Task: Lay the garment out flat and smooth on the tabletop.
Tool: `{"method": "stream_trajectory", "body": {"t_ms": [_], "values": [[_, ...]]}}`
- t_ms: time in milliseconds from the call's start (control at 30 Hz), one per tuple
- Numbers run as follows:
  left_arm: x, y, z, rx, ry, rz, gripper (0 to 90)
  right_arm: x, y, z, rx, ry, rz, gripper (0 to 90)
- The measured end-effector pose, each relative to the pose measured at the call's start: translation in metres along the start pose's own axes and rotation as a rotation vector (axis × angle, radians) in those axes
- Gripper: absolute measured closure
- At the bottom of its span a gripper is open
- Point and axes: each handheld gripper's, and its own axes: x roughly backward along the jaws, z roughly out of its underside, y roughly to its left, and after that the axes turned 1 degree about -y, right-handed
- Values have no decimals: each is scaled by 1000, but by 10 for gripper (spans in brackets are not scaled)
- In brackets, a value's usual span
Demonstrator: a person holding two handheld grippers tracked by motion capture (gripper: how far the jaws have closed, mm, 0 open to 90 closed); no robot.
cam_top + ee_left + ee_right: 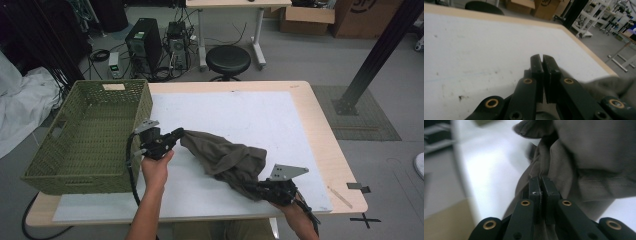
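Now left black two-jaw gripper [176,134] pinching one end of crumpled brown-grey cloth [227,159], jaws closed tight; right black two-jaw gripper [256,188] clamping opposite end. Both forearms reaching in from near edge, cloth sagging between over white board [260,120]. One cloth, one green woven basket [87,137] at left.

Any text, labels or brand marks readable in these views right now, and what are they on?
No text can be read for certain.
Cardboard box: part of a dark printed mark at the top edge, cut off, unreadable.
Cardboard box: dark print, blurred.
Basket: pale tag on the far rim, blank or too small to read.
Computer tower: green sticker, too small.
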Motion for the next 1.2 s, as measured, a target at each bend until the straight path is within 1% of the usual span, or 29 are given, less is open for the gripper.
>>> {"method": "stream_trajectory", "body": {"t_ms": [67,100,133,167,200,233,267,300,333,367,400,433,467,533,567,600,633,667,700,733,833,867,900,933,1000,1067,1133,1167,1200], "values": [[1,-2,-4,1,-20,8,877,6,5,0,20,11,-1,869],[-1,-4,-6,-2,-20,12,877,10,6,1,24,8,21,831],[-5,-6,-6,-9,-13,15,876,15,5,1,19,-10,62,728],[-9,-9,-6,-16,-5,17,876,20,3,-1,9,-27,96,677],[-13,-11,-6,-20,3,18,876,25,3,-4,26,-54,138,595],[-17,-12,-5,-20,8,19,875,29,4,-8,49,-90,182,525],[-22,-13,-4,-14,11,25,875,32,5,-13,76,-123,209,494],[-24,-14,-3,-14,12,26,875,33,9,-21,119,-153,238,444],[-27,-14,-3,-12,14,29,875,33,12,-25,145,-175,254,400],[-29,-15,-3,-12,15,29,875,31,17,-32,173,-195,251,393],[-31,-15,-3,-14,17,26,875,26,22,-40,201,-203,231,377],[-32,-14,-3,-15,19,26,874,17,29,-49,246,-191,225,341],[-34,-14,-3,-14,18,27,874,9,34,-54,282,-175,235,330],[-35,-13,-3,-13,19,25,874,-13,41,-66,372,-112,287,362],[-36,-12,-3,-11,19,24,874,-25,39,-70,399,-72,311,476],[-37,-12,-3,-11,20,21,873,-35,34,-72,415,-13,330,643],[-37,-11,-3,-12,20,20,873,-43,23,-72,412,59,337,826],[-37,-11,-3,-16,20,17,873,-44,15,-71,407,62,341,847],[-38,-10,-3,-19,18,16,872,-42,3,-69,381,39,357,859],[-38,-10,-2,-22,18,12,872,-37,-10,-66,337,13,390,864],[-41,-10,-1,-33,9,-10,857,-11,-54,-57,182,-65,565,865],[-43,-10,-1,-32,3,-24,800,-1,-68,-54,131,-80,638,865],[-44,-11,0,-30,-4,-45,705,7,-82,-50,77,-82,707,865],[-45,-12,0,-26,-4,-58,610,13,-95,-47,25,-71,757,864],[-46,-14,2,-27,1,-77,519,19,-116,-42,-24,0,843,860],[-48,-15,4,-41,25,-92,476,19,-126,-39,-36,77,882,853],[-49,-16,10,-49,49,-91,444,20,-131,-36,-44,126,910,743],[-49,-16,13,-57,59,-90,442,23,-129,-35,-46,107,930,707],[-50,-16,17,-70,78,-88,442,26,-126,-35,-55,78,927,682]]}}
